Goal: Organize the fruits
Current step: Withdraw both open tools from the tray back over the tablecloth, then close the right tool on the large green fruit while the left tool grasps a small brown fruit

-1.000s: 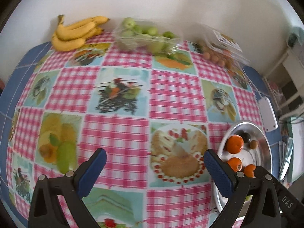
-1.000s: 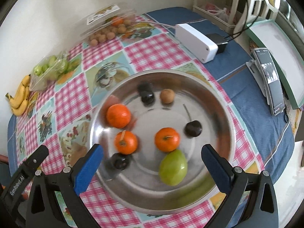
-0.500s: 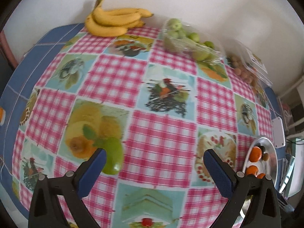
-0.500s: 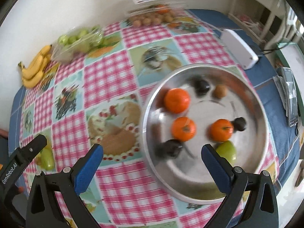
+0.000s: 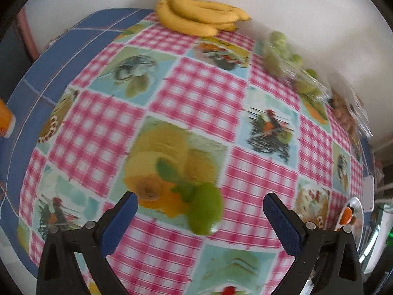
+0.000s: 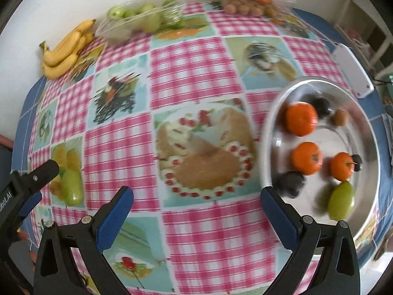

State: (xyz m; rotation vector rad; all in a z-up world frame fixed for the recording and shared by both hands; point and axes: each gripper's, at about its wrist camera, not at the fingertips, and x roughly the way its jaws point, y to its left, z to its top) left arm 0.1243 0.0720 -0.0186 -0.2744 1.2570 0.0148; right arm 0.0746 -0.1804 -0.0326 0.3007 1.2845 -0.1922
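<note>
**A:** Where's the loose fruit?

**B:** A green fruit (image 5: 205,209) lies on the desk (image 5: 196,93), on the printed fruit picture of the checked cloth, between the spread fingers of the left gripper (image 5: 200,215) and touching neither. The view is blurred.

**A:** And the right gripper (image 6: 196,211)?

**B:** Its fingers are wide apart too, empty, over the cake picture. Just to its right sits the metal bowl (image 6: 368,132), holding three oranges (image 6: 301,118), dark plums (image 6: 289,183), a small brown fruit (image 6: 340,117) and a second green fruit (image 6: 341,202).

**A:** Anything in the way?

**B:** Nothing lies between the green fruit and the bowl but bare cloth. Along the wall are bananas (image 5: 199,19), a clear bag of green fruits (image 6: 145,19) and a clear box of small brown fruits (image 6: 250,2). A white device (image 6: 352,70) rests behind the bowl.
</note>
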